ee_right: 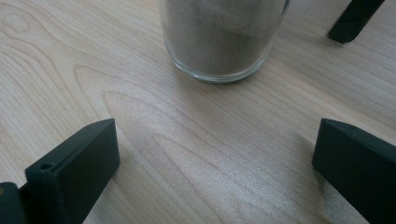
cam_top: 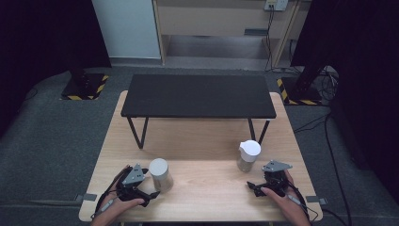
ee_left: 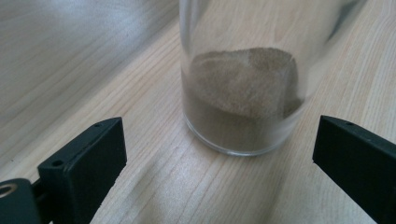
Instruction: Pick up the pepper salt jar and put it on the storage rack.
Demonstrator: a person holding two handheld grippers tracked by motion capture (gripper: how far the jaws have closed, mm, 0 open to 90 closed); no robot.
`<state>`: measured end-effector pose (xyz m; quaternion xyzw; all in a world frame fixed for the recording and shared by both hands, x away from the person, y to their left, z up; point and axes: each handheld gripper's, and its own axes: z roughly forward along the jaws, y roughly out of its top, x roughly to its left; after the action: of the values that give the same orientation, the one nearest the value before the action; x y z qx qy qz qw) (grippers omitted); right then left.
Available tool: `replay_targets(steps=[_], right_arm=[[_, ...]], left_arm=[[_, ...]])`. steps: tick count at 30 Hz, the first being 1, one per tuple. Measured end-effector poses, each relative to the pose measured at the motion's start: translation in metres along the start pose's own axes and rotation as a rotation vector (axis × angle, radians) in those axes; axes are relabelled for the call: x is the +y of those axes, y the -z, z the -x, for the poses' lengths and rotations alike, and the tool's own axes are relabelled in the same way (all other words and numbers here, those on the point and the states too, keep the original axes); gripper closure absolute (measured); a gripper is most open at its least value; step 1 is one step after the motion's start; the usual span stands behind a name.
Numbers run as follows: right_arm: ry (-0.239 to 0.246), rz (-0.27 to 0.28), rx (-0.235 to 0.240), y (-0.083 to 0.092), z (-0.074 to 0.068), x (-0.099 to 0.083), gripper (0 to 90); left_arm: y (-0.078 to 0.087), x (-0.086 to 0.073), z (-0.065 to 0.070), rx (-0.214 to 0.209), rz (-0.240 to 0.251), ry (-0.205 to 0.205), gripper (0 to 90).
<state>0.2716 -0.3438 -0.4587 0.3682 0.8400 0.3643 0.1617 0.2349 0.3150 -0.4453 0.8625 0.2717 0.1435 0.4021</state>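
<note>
Pale wood grain runs under both of your hands: the light wooden worktop carries everything at its near edge. Your left tongs sit low on it, jaws spread wide and holding nothing, with the clear glass jar with a grey lid and a heap of brownish powder inside just ahead of them; in the left gripper view that jar stands upright between the lines of the two jaws but beyond their tips, not yet touched. Your right tongs are likewise wide open and empty, and the clear glass jar with a white spouted lid, fuller of the same sandy powder, stands a little farther off from them; the right gripper view shows its base well ahead of the jaws.

You appear to be at the approach, before any grasp. Next you likely need to slide each pair forward until the glass sits squarely between the jaws, then close gently, since smooth round glass may slip or tip.

Farther back, a low black rectangular shelf on thin metal legs spans the worktop. Beyond it lie grey carpet, black curtains and a light wooden cabinet.
</note>
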Motion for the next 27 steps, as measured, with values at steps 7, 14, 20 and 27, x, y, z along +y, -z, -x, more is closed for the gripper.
replay_targets(steps=[7, 14, 20, 27], right_arm=[[-0.001, 0.000, -0.001, 0.0001, -0.0004, 0.0000, 1.4], [-0.001, 0.000, -0.002, 0.0001, -0.0005, 0.0000, 1.5], [-0.002, 0.000, -0.002, 0.0001, -0.0007, 0.0000, 1.5], [-0.001, 0.000, -0.003, 0.0001, -0.0008, -0.0001, 1.5]], left_arm=[[0.0022, -0.0004, 0.0007, 0.001, 0.019, -0.004, 1.7], [0.0021, 0.0050, 0.0058, 0.004, 0.022, -0.020, 1.9], [0.0057, 0.0061, 0.0062, 0.000, 0.049, -0.017, 1.7], [0.0102, 0.0079, 0.0046, 0.003, 0.082, -0.013, 2.0]])
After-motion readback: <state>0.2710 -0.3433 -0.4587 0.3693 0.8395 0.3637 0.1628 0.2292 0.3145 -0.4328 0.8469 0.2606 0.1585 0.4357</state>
